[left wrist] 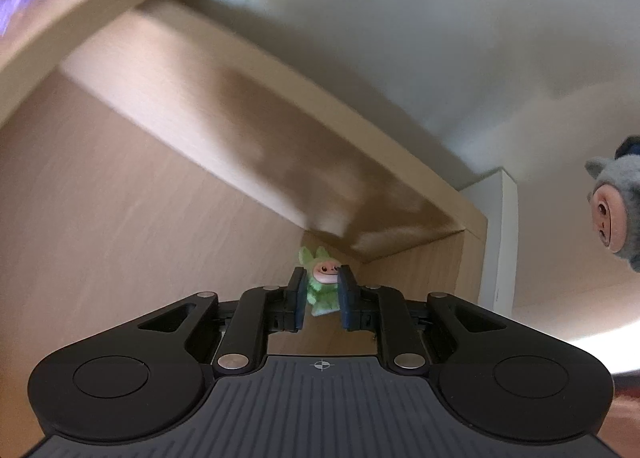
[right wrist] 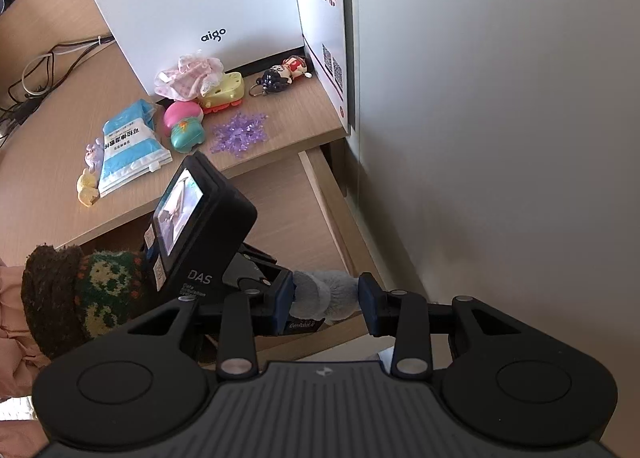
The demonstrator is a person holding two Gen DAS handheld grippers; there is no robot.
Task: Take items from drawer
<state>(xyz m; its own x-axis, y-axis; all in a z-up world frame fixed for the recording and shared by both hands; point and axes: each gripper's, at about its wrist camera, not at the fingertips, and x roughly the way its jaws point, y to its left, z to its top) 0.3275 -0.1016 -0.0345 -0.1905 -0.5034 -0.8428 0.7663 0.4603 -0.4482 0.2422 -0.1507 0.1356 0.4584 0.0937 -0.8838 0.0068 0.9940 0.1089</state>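
the left gripper [left wrist: 322, 294] pinches a small fuzzy green plush figure with a pink face [left wrist: 320, 282] between its 2 dark blue pads, inside the light wood-grain open drawer [left wrist: 120, 238]. the right gripper [right wrist: 326, 300] clamps a soft grey fleecy plush figure [right wrist: 324, 298] over the drawer's front edge; the same grey toy shows at 3 o'clock in the left view. on the pale wooden desktop [right wrist: 40, 186] at 11 o'clock lie a spiky translucent purple plastic snowflake [right wrist: 240, 133], a glossy blue and white packet [right wrist: 130, 146] and a smooth white box [right wrist: 208, 6].

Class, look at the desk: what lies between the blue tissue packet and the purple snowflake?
In the right wrist view, a pink-and-teal toy lies between the blue tissue packet and the purple snowflake.
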